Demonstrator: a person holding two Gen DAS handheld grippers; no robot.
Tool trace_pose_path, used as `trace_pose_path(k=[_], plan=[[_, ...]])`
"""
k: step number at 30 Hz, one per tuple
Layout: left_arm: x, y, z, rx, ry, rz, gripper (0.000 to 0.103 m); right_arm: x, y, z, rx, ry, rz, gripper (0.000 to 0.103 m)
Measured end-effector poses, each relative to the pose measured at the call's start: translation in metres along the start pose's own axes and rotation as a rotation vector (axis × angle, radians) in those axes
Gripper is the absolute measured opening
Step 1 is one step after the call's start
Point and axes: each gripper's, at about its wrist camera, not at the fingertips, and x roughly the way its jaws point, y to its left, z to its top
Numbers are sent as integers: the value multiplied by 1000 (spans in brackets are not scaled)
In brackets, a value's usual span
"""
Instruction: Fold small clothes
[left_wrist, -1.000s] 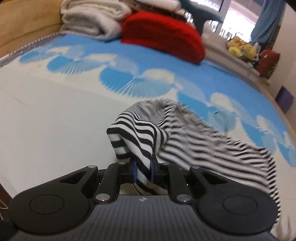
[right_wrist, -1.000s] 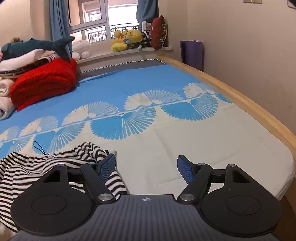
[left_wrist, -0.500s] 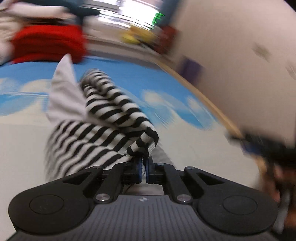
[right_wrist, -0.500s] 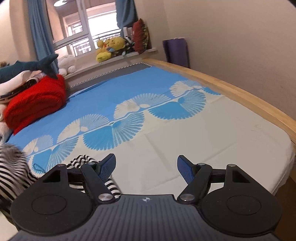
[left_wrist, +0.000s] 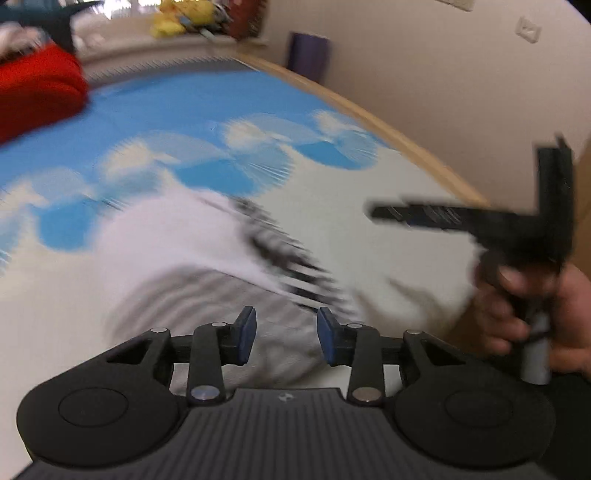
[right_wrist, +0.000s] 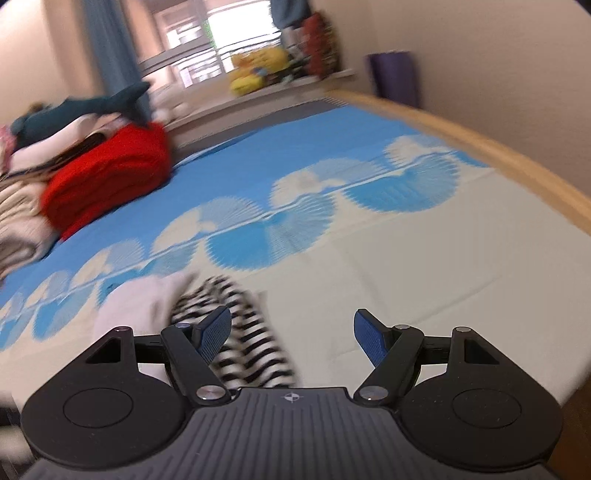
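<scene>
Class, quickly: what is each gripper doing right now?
Left gripper: just opened, holding nothing, over the striped garment.
Right gripper: open, empty.

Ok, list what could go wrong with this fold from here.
1. The left gripper has just been opening with nothing between its pads, so the striped garment may have landed bunched, light inside showing.
2. The right gripper hangs close by; the two could collide.

The garment (left_wrist: 229, 266) lies on the bed (left_wrist: 184, 110) at lower centre of the left wrist frame; a cushion (left_wrist: 33, 96) sits upper left, plush toys (left_wrist: 184, 20) along the top, a hand (left_wrist: 532, 314) at right
</scene>
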Motion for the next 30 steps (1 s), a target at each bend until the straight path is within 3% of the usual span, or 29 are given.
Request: trace_pose_path(k=[5, 8, 9, 11, 14, 18, 19, 21, 22, 23, 27, 28, 30], plan=[[-4, 65, 0, 57, -16, 218, 50, 23, 30, -4, -21, 103, 103, 75], [11, 97, -22, -35, 21, 270, 50, 36, 49, -5, -37, 148, 143, 75], [17, 104, -23, -69, 77, 317, 49, 39, 56, -5, -46, 164, 154, 75], [23, 120, -18, -155, 83, 400, 49, 50, 71, -7, -69, 199, 173, 75], [24, 135, -12, -214, 62, 404, 50, 69, 90, -12, -110, 258, 177, 75], [29, 150, -11, -258, 95, 408, 50, 90, 103, -18, -171, 304, 121, 75], [25, 154, -14, -277, 99, 399, 50, 92, 104, -19, -172, 314, 128, 69], [26, 158, -14, -299, 97, 387, 50, 93, 106, -21, -189, 323, 156, 47], [27, 160, -12, -302, 94, 388, 50, 94, 108, -22, -202, 326, 176, 25], [23, 156, -15, -301, 89, 390, 50, 93, 110, -23, -216, 329, 197, 8], [21, 152, -15, -319, 83, 382, 50, 82, 111, -21, -203, 292, 268, 4], [21, 151, -15, -326, 82, 381, 50, 74, 105, -16, -162, 253, 287, 3], [23, 149, -14, -336, 77, 374, 50, 48, 75, 3, 7, 75, 308, 2]])
